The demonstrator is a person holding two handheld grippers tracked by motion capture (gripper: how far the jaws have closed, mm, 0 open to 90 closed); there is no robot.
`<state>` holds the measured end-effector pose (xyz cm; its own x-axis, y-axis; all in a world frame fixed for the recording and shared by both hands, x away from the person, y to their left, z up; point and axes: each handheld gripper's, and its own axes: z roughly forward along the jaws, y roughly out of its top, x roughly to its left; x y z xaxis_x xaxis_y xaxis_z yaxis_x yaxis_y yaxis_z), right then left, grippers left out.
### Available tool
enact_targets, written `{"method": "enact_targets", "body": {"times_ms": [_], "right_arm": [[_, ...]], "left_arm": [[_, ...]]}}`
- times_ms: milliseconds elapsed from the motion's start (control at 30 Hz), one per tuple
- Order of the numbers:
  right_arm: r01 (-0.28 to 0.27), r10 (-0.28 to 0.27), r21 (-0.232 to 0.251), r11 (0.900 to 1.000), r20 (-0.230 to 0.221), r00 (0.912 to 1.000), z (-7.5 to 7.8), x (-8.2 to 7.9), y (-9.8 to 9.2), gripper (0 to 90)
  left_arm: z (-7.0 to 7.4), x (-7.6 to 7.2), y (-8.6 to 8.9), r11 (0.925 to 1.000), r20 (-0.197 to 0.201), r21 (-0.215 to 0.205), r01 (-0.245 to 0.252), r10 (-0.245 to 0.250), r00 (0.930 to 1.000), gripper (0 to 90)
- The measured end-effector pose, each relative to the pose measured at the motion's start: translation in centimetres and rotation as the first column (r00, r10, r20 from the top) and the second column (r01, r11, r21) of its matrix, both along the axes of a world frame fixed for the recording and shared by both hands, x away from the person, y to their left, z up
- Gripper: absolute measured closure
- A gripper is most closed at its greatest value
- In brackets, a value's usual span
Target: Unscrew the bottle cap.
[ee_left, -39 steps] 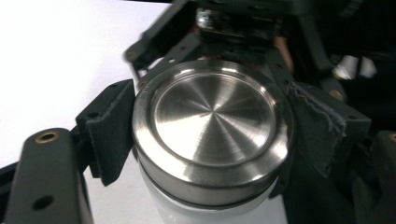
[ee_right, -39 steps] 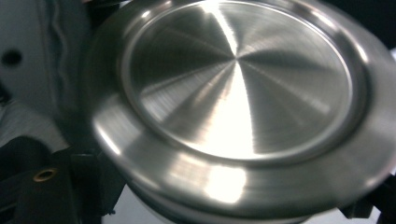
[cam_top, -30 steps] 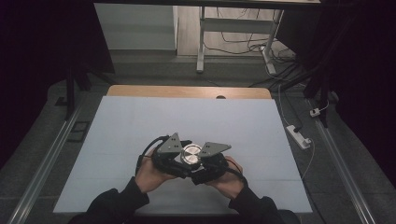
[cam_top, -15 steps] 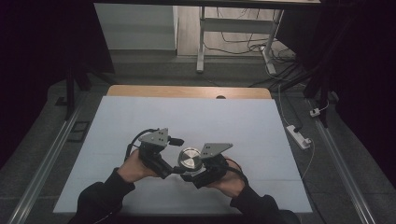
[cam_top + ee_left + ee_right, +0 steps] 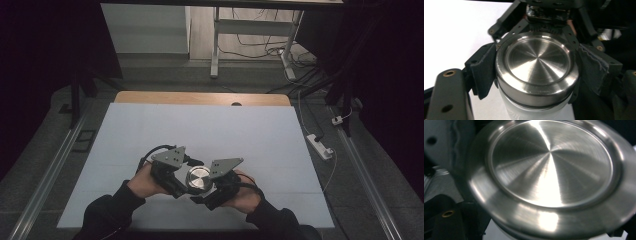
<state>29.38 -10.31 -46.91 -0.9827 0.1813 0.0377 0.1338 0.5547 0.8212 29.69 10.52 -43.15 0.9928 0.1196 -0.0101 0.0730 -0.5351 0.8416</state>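
While faint, the white bottle's (image 5: 534, 110) lettering stays unreadable.

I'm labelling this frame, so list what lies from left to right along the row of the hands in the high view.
Person's left hand → left gripper → steel lid of the white jar → right gripper → person's right hand → bare table.
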Motion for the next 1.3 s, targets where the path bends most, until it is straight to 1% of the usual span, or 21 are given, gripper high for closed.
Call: {"method": "enact_targets", "body": {"times_ms": [67,133,200,233,267,333,367,400,433,467,567,600,633,667,733,767,833,967,1067,1233,1300], "right_arm": [[0.044,-0.044,0.002,0.999,0.001,0.999,0.0,0.3,-0.2,14.8],[0.104,-0.104,-0.002,0.995,0.005,0.9946,-0.1,0.6,-0.3,14.8],[0.165,-0.165,-0.004,0.986,0.003,0.9863,-0.2,1.0,-0.5,14.8],[0.189,-0.189,-0.006,0.982,0.009,0.9819,-0.2,1.1,-0.6,14.8],[0.223,-0.223,-0.01,0.975,0.024,0.9745,-0.2,1.2,-0.6,14.8],[0.262,-0.262,-0.012,0.965,0.032,0.9647,-0.3,1.3,-0.7,14.8],[0.27,-0.269,-0.008,0.963,0.029,0.9626,-0.3,1.3,-0.8,14.8],[0.27,-0.27,-0.001,0.963,0.026,0.9625,-0.3,1.3,-0.8,14.8],[0.269,-0.269,0.004,0.963,0.026,0.9627,-0.2,1.3,-0.8,14.8],[0.264,-0.264,0.008,0.965,0.024,0.9642,-0.1,1.2,-0.8,14.8],[0.232,-0.232,0.03,0.972,0.009,0.9726,0.0,1.2,-0.9,14.8],[0.222,-0.222,0.03,0.975,0.005,0.9751,0.1,1.2,-1.0,14.8],[0.222,-0.222,0.03,0.975,0.005,0.9751,0.1,1.2,-1.0,14.8],[0.177,-0.176,0.031,0.984,-0.017,0.9842,0.1,1.2,-1.0,14.8],[0.132,-0.131,0.032,0.991,-0.031,0.9908,0.0,1.2,-0.9,14.8],[0.113,-0.112,0.032,0.993,-0.032,0.9933,0.0,1.0,-0.8,14.8],[0.075,-0.074,0.025,0.997,-0.03,0.9968,0.1,0.7,-0.4,14.8],[0.013,-0.013,0.01,1.0,-0.015,0.9998,0.0,0.1,0.1,14.8],[-0.008,0.008,0.007,1.0,-0.015,0.9999,-0.1,-0.2,0.3,14.8],[-0.012,0.012,0.004,1.0,-0.007,0.9999,-0.1,-0.2,0.2,14.8],[0.013,-0.013,0.011,1.0,-0.005,0.9999,0.0,0.0,0.1,14.8]], "left_arm": [[0.0,-0.1,-0.6,0.997,0.014,0.011,-0.077,0.077,0.9969,20.6],[-0.1,-0.4,-1.2,0.988,0.033,0.013,-0.154,0.153,0.9876,20.6],[-0.2,-0.7,-2.0,0.968,0.058,0.012,-0.251,0.25,0.9666,20.6],[-0.3,-0.9,-2.4,0.9529,0.068,0.008,-0.303,0.302,0.9509,20.5],[-0.4,-1.0,-2.8,0.942,0.075,0.005,-0.336,0.334,0.9395,20.5],[-0.5,-1.0,-3.1,0.9318,0.067,-0.002,-0.363,0.362,0.9297,20.3],[-0.5,-0.9,-3.1,0.935,0.053,-0.013,-0.354,0.355,0.9335,19.7],[-0.4,-0.7,-2.9,0.9412,0.026,-0.033,-0.336,0.337,0.9411,17.5],[-0.3,-0.4,-2.5,0.9486,-0.013,-0.062,-0.31,0.31,0.9506,12.9],[-0.1,-0.2,-2.1,0.9511,-0.04,-0.087,-0.296,0.294,0.955,7.1],[0.7,0.0,-1.0,0.9611,-0.045,-0.118,-0.25,0.246,0.9682,3.5],[1.0,0.0,-0.4,0.969,-0.036,-0.117,-0.217,0.215,0.976,3.6],[1.0,0.0,-0.4,0.969,-0.036,-0.117,-0.217,0.215,0.976,4.4],[1.3,0.0,0.2,0.9855,-0.014,-0.084,-0.148,0.147,0.989,5.1],[1.4,0.0,0.6,0.9968,0.0,-0.019,-0.078,0.078,0.9969,6.1],[1.3,-0.1,0.7,0.9985,0.011,0.006,-0.054,0.053,0.9985,5.9],[1.1,-0.1,0.7,0.9993,0.007,0.032,-0.02,0.02,0.9998,6.8],[0.7,0.0,0.5,0.9991,-0.008,0.04,0.016,-0.016,0.9998,11.7],[0.4,0.1,0.3,0.9975,-0.017,0.042,0.058,-0.057,0.9982,18.2],[0.2,0.0,0.3,0.9987,-0.007,0.022,0.047,-0.047,0.9989,20.4],[0.3,-0.1,0.0,0.9998,0.004,0.016,-0.007,0.007,1.0,20.5]]}}
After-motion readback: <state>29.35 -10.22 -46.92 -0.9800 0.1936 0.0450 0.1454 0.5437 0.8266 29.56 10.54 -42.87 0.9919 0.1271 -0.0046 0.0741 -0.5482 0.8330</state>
